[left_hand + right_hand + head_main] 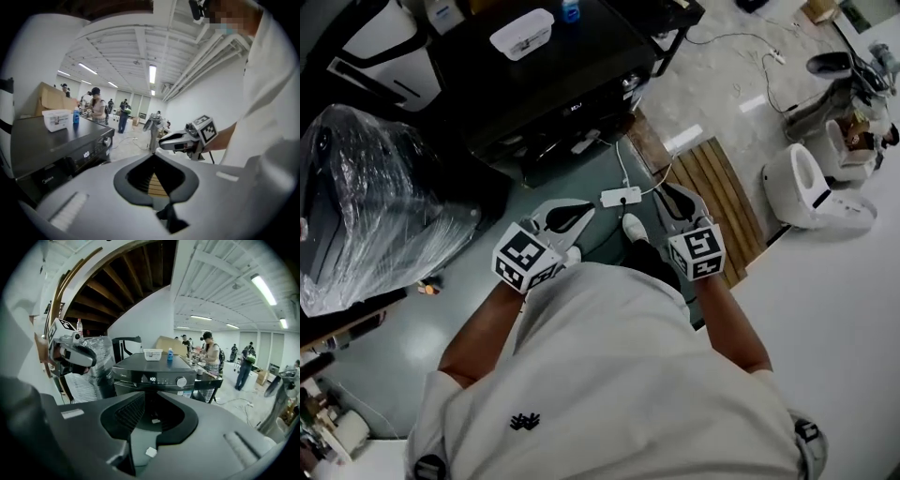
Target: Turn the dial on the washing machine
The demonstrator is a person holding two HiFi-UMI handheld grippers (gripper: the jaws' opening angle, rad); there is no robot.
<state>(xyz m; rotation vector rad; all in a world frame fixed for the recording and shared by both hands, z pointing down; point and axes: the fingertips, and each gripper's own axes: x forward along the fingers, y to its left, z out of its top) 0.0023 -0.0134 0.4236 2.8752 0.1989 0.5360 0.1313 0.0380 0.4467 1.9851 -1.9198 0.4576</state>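
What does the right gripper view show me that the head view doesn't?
Only the right gripper view: the dial on the washing machine seen face-on, and people at tables behind. Only the head view: wooden slats on the floor, and the right gripper from above. Both: the machine's black top, its white box and blue bottle, and the left gripper.

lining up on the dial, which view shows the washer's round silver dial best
Right gripper view: the round silver dial faces the camera, unblocked. Left gripper view shows the dial small and side-on; head view hardly shows it.
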